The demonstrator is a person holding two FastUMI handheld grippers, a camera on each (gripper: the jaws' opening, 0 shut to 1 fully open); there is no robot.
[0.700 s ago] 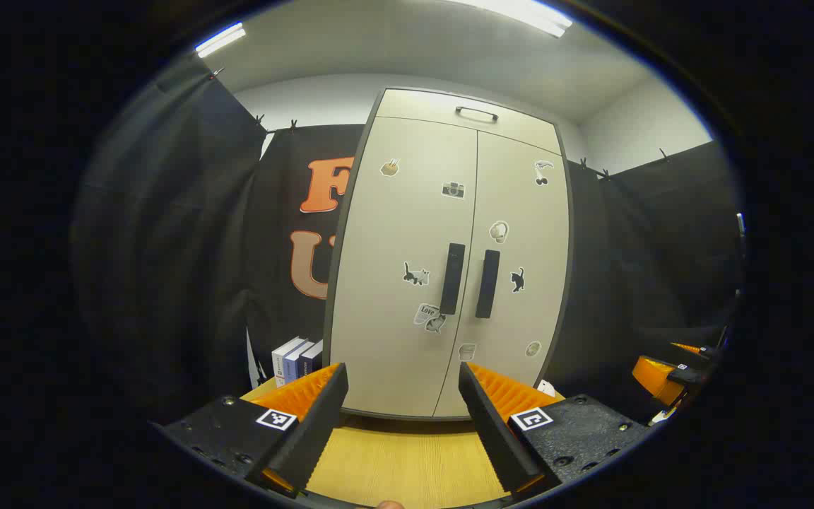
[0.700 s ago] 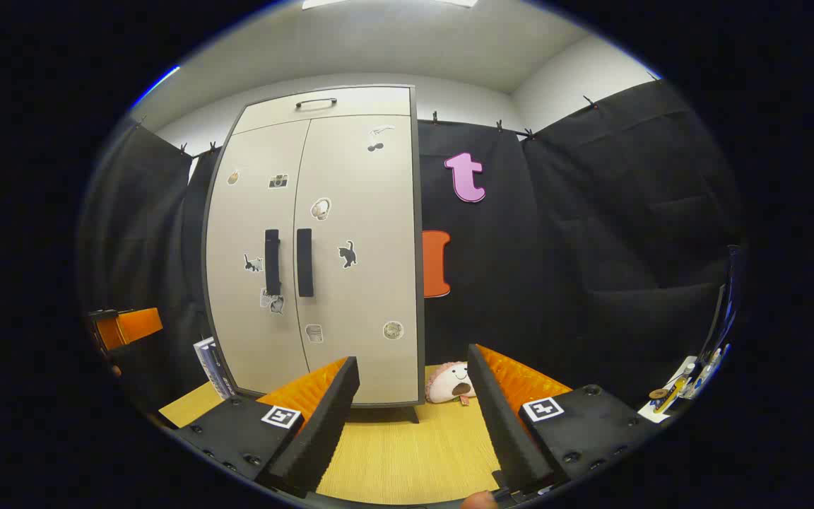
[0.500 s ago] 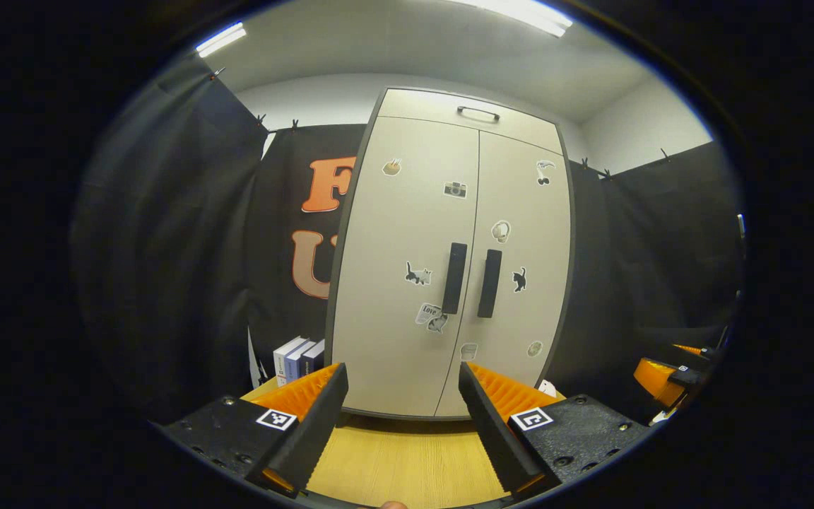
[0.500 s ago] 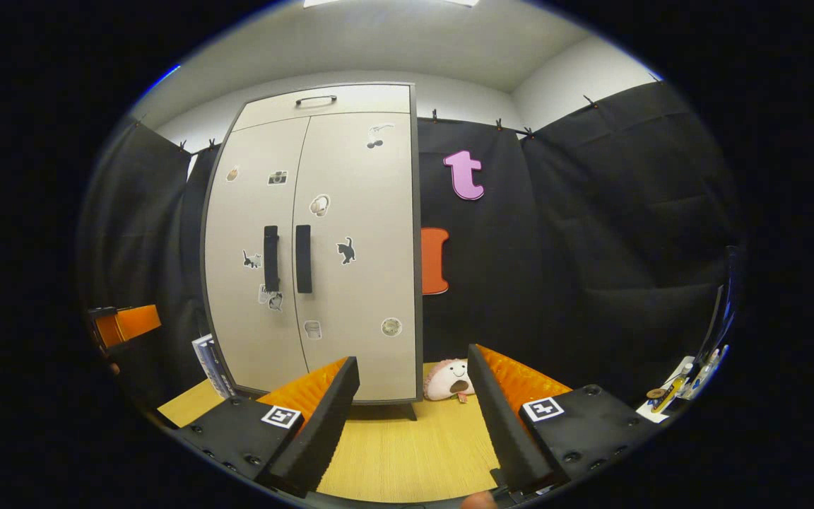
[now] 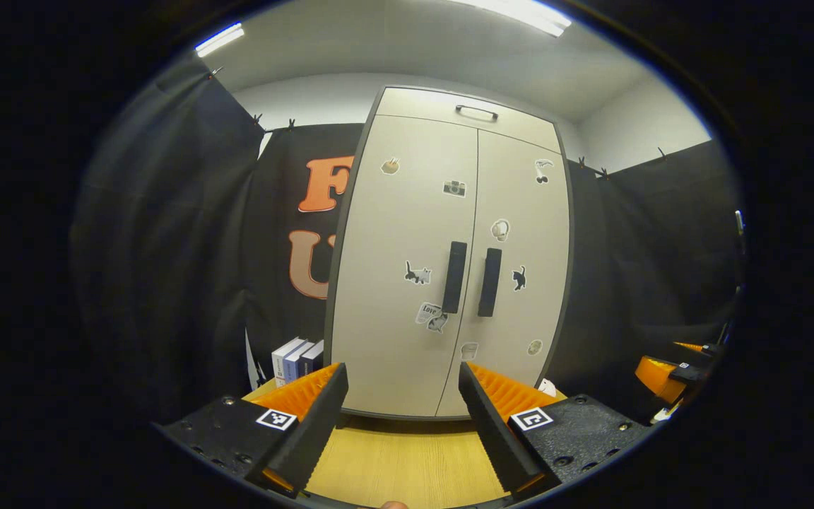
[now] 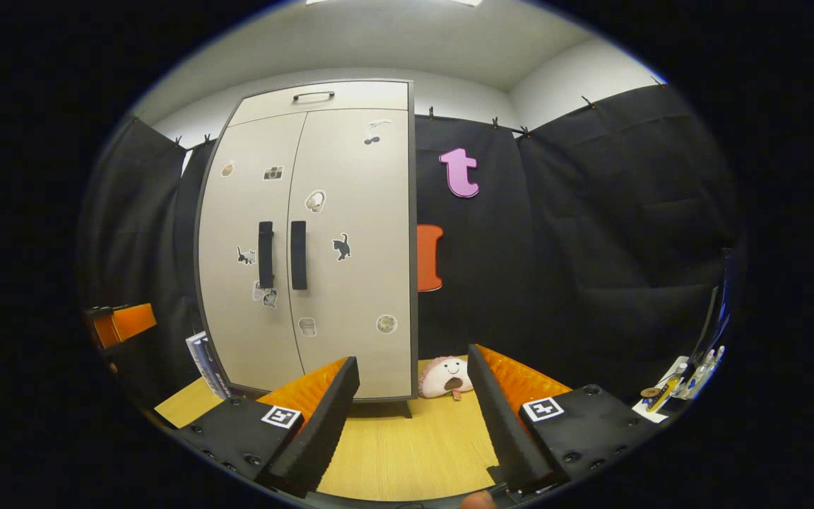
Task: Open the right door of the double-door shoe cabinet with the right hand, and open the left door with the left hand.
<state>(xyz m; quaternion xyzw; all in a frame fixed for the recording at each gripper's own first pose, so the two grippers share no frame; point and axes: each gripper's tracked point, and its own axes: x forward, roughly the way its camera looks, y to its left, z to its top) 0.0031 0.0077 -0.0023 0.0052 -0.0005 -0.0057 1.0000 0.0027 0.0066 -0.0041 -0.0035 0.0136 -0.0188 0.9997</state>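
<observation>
In the left gripper view, the shoe cabinet (image 5: 407,268) is seen standing upright on the wooden floor (image 5: 407,466), well ahead of the left gripper (image 5: 400,417), whose fingers are spread wide with nothing held between them. Both doors are seen closed, with the left door handle (image 5: 454,277) and the right door handle (image 5: 489,282) just beside each other on either side of the centre seam. The step in hand is judged to be the approach; it would best be done by bringing each gripper in with its fingers either side of its own vertical bar, so that the neighbouring bar is not caught. Nothing of the cabinet's contents can be told while the doors are closed. A few books (image 5: 296,357) are seen standing beside its left foot. In the right gripper view, the right gripper (image 6: 410,410) is likewise seen released and empty, with the cabinet (image 6: 350,283) off to its left, so a turn toward the right handle (image 6: 298,244) is judged necessary before closing in. A plush toy (image 6: 446,377) is seen lying on the floor just beside the cabinet's right corner, clear of where the door is expected to swing.
</observation>
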